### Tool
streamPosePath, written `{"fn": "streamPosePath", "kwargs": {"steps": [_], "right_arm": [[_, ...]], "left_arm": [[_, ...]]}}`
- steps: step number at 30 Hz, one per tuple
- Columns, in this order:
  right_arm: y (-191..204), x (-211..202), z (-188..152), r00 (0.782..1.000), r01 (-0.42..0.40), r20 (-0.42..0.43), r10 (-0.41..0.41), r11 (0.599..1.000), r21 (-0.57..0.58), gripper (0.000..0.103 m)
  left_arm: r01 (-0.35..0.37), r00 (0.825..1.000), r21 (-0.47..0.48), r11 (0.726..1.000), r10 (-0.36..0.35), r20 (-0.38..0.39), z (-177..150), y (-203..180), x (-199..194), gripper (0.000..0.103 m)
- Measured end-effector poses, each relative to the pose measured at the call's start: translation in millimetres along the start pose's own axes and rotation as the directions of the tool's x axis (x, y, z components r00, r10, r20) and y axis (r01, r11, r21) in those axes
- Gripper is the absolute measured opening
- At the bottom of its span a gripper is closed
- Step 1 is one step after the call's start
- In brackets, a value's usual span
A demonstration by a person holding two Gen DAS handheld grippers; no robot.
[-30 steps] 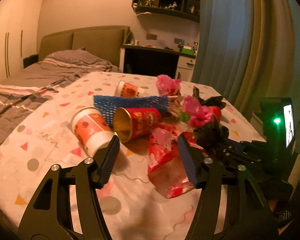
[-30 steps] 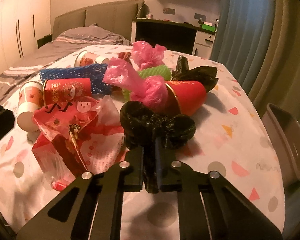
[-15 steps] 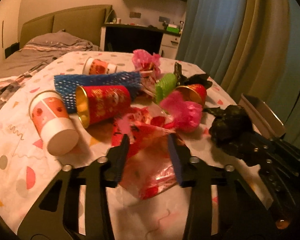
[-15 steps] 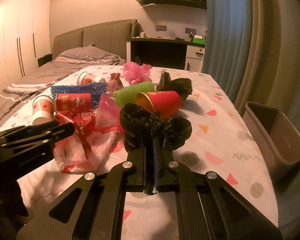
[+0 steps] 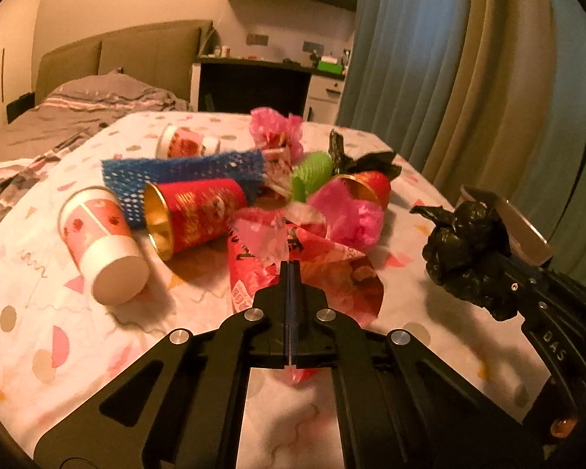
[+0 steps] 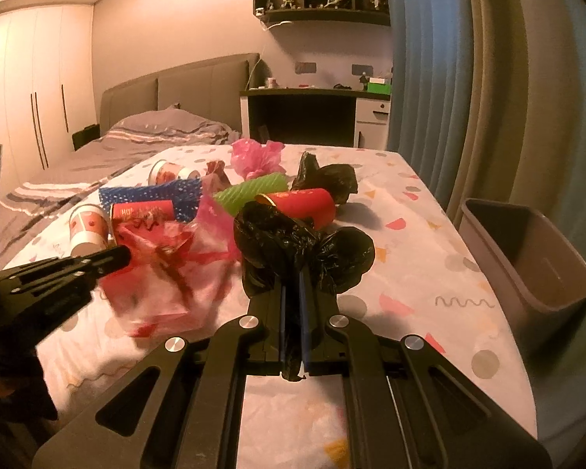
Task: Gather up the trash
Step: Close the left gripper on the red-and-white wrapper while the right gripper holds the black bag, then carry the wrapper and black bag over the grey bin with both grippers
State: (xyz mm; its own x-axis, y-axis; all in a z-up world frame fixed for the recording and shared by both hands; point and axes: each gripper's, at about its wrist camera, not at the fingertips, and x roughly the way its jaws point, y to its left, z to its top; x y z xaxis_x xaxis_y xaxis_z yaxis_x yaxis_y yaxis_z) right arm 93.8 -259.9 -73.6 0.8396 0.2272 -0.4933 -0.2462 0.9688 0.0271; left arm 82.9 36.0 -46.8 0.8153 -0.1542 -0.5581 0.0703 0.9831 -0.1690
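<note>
My left gripper (image 5: 290, 269) is shut on a red printed plastic wrapper (image 5: 324, 273), which also shows in the right wrist view (image 6: 164, 273). My right gripper (image 6: 292, 277) is shut on a crumpled black plastic bag (image 6: 293, 242), held above the table; the bag also shows at the right of the left wrist view (image 5: 465, 250). A grey trash bin (image 6: 527, 258) stands past the table's right edge.
On the patterned tablecloth (image 5: 39, 312) lie a red cup (image 5: 199, 211), a white-and-red paper cup (image 5: 101, 242), blue foam netting (image 5: 183, 176), green netting (image 5: 310, 174), pink bags (image 5: 347, 215), another black bag (image 6: 324, 179). A bed and desk stand behind.
My left gripper has closed on the red wrapper. My right gripper has lifted the black bag and drawn it back from the pile.
</note>
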Motion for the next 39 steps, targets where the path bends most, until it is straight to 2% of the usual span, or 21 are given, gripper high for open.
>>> {"fn": "streamPosePath", "kwargs": {"steps": [10, 14, 16, 17, 19, 21, 23, 31, 34, 37, 39], "right_arm": [[-12, -17, 5, 0.999, -0.005, 0.048, 0.003, 0.999, 0.041, 0.007], [-17, -22, 5, 0.998, 0.000, 0.055, -0.003, 0.999, 0.048, 0.007], [-19, -24, 3, 0.998, 0.005, 0.057, -0.007, 0.999, 0.046, 0.007], [-19, -24, 2, 0.998, 0.006, 0.057, -0.008, 0.999, 0.047, 0.007], [-21, -24, 1, 0.999, 0.004, 0.052, -0.007, 0.999, 0.053, 0.007], [-23, -24, 0, 0.999, 0.002, 0.046, -0.005, 0.998, 0.060, 0.007], [-23, -25, 0, 0.999, 0.002, 0.047, -0.005, 0.998, 0.062, 0.007], [-27, -26, -4, 0.999, -0.001, 0.038, -0.001, 0.998, 0.070, 0.007], [-28, -26, -4, 0.999, -0.002, 0.032, -0.001, 0.998, 0.069, 0.007], [-28, -25, -5, 1.000, -0.004, 0.026, 0.002, 0.997, 0.073, 0.007], [-28, -25, -5, 1.000, -0.005, 0.025, 0.003, 0.997, 0.072, 0.007]], "left_arm": [[0.034, 0.992, 0.007, 0.999, -0.035, 0.124, 19, -5, -47, 0.000], [0.061, 0.993, -0.018, 0.998, -0.059, 0.103, 22, 0, -48, 0.000], [0.046, 0.995, -0.020, 0.999, -0.043, 0.092, 17, 4, -44, 0.000], [0.037, 0.996, -0.014, 0.999, -0.035, 0.084, 14, 5, -43, 0.003], [0.031, 0.998, -0.008, 0.999, -0.030, 0.051, 7, 5, -36, 0.017], [0.032, 0.999, -0.022, 0.999, -0.031, 0.021, 1, 7, -27, 0.037], [0.038, 0.999, -0.050, 0.998, -0.038, -0.003, -3, 11, -18, 0.042], [0.118, 0.990, -0.115, 0.986, -0.126, -0.063, -9, 14, 8, 0.042], [0.135, 0.988, -0.114, 0.984, -0.142, -0.054, -8, 13, 9, 0.041], [0.156, 0.986, -0.087, 0.984, -0.160, -0.047, -5, 8, 11, 0.025], [0.171, 0.983, -0.062, 0.983, -0.174, -0.055, -5, 3, 13, 0.009]]}}
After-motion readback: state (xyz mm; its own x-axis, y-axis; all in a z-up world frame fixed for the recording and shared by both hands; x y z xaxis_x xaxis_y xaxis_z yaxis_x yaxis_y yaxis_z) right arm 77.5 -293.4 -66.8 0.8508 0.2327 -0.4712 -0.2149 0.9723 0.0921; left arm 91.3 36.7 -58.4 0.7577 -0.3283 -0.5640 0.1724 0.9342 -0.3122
